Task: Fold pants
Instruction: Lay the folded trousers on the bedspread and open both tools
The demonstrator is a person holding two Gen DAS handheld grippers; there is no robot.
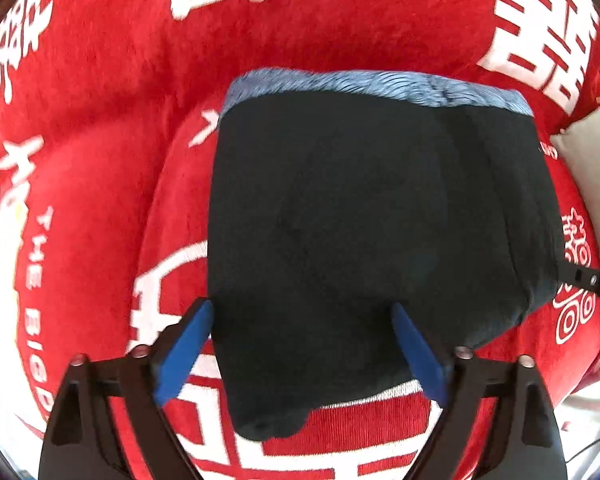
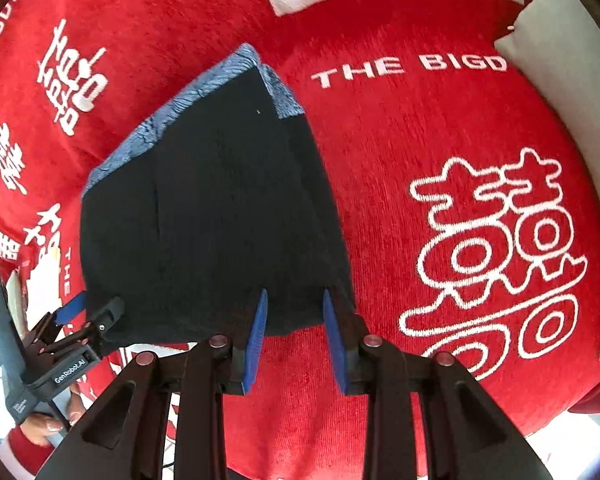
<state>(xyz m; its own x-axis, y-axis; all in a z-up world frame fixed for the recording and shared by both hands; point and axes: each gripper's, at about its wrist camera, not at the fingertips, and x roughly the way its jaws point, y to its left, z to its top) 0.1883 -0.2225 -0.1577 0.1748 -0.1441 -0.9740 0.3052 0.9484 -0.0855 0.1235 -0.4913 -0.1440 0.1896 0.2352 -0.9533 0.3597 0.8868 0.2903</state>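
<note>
On a red blanket (image 1: 100,128) lie our folded dark pants (image 1: 364,232). Our left gripper (image 1: 302,312) hangs spread wide and empty; our right gripper (image 2: 294,296) stands narrowly parted over the pants' edge, gripping nothing.

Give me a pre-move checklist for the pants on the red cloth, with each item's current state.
1. Pants folded into a compact stack on the red cloth: ok.
2. Blue waistband edges lined up at the far end: ok.
3. Left gripper jaws wide, pads not pressing fabric: ok.
4. Right gripper released from the near edge: ok, its pads show a gap and pinch nothing.
5. Near hem square: not ok, one corner sticks out.
6. Layers underneath lying flat: cannot tell.
</note>
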